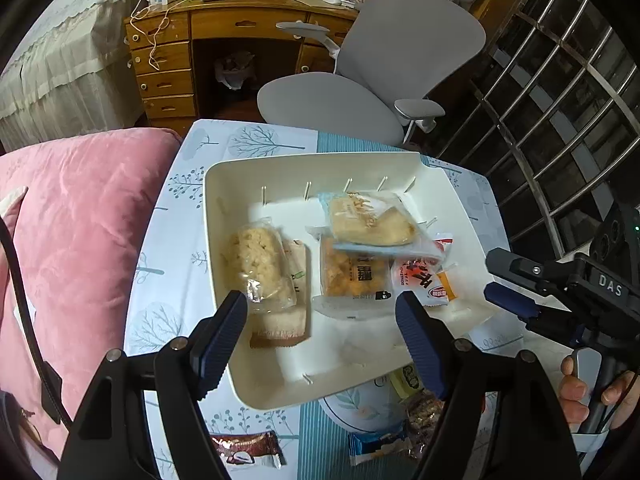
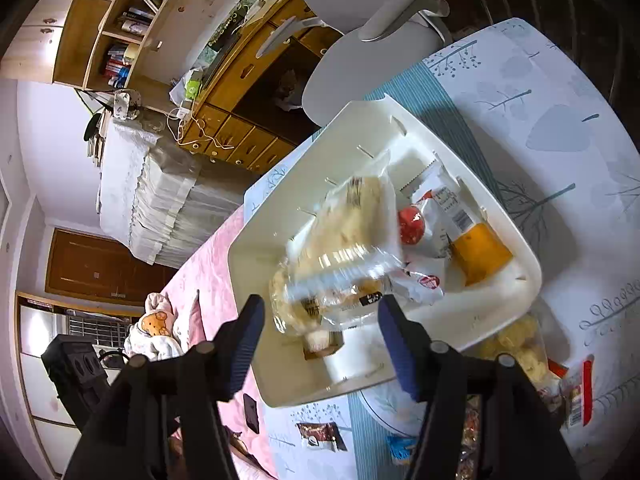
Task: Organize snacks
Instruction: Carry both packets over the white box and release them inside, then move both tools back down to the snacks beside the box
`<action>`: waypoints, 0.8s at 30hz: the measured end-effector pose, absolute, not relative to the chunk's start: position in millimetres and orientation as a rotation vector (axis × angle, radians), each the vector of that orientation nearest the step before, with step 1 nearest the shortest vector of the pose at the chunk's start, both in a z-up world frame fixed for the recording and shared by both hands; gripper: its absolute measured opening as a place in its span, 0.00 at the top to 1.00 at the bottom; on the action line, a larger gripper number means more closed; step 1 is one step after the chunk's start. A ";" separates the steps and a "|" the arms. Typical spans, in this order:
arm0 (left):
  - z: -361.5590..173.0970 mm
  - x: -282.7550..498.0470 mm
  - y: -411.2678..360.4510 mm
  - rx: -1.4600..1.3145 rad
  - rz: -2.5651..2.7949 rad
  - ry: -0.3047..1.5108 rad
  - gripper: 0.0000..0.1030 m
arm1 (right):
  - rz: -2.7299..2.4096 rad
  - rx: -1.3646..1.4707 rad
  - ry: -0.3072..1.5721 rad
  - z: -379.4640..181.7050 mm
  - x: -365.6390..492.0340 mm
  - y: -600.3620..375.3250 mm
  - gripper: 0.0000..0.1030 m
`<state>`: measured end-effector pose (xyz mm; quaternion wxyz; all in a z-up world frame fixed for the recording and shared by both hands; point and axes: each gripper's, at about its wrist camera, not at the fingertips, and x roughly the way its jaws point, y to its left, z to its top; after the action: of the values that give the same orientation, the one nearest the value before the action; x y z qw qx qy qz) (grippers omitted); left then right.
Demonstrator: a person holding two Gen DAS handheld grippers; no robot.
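The white bin [image 1: 436,192] on the tree-print tablecloth [image 1: 180,216] already holds most of the snacks: a pale rice-crisp bar [image 1: 260,260] in clear wrap lies along its left side, long axis running away from me, and a clear-wrapped cake slice [image 1: 368,220] sits on top of an orange cracker pack [image 1: 352,276] toward the middle, with a red-and-white packet [image 1: 420,276] to the right. The left gripper [image 1: 324,344] hangs above the near rim of the bin with its jaws apart and nothing between them; the rice-crisp bar's near end lies just ahead of its left finger. The right gripper [image 2: 320,340] also stands open and empty, over the same near edge, with the cake slice [image 2: 352,232] blurred just ahead of its tips. What is left to gather lies outside, on the cloth nearer the person: a brown wrapped candy [image 1: 248,448] toward the left hand's side, and a bag of pale puffs [image 2: 520,348] just beside the bin's right corner, closer to the right hand.
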<state>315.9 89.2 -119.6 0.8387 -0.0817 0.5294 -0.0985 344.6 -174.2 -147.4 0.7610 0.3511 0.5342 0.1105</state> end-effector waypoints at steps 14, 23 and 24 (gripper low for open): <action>-103.2 251.0 112.6 -0.202 -0.199 1.130 0.22 | 0.220 0.636 1.145 -118.4 281.3 -169.2 0.28; -121.2 198.9 138.9 -0.239 -0.132 1.181 0.22 | 0.258 0.438 1.134 -115.6 228.2 -152.5 0.28; -125.2 193.9 141.1 -0.245 -0.127 1.188 0.22 | 0.261 0.425 1.132 -116.1 223.5 -150.6 0.28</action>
<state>193.9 141.1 -125.2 0.8197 -0.1151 0.5579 -0.0598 223.5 -150.6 -116.1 0.8149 0.1990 0.5305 0.1223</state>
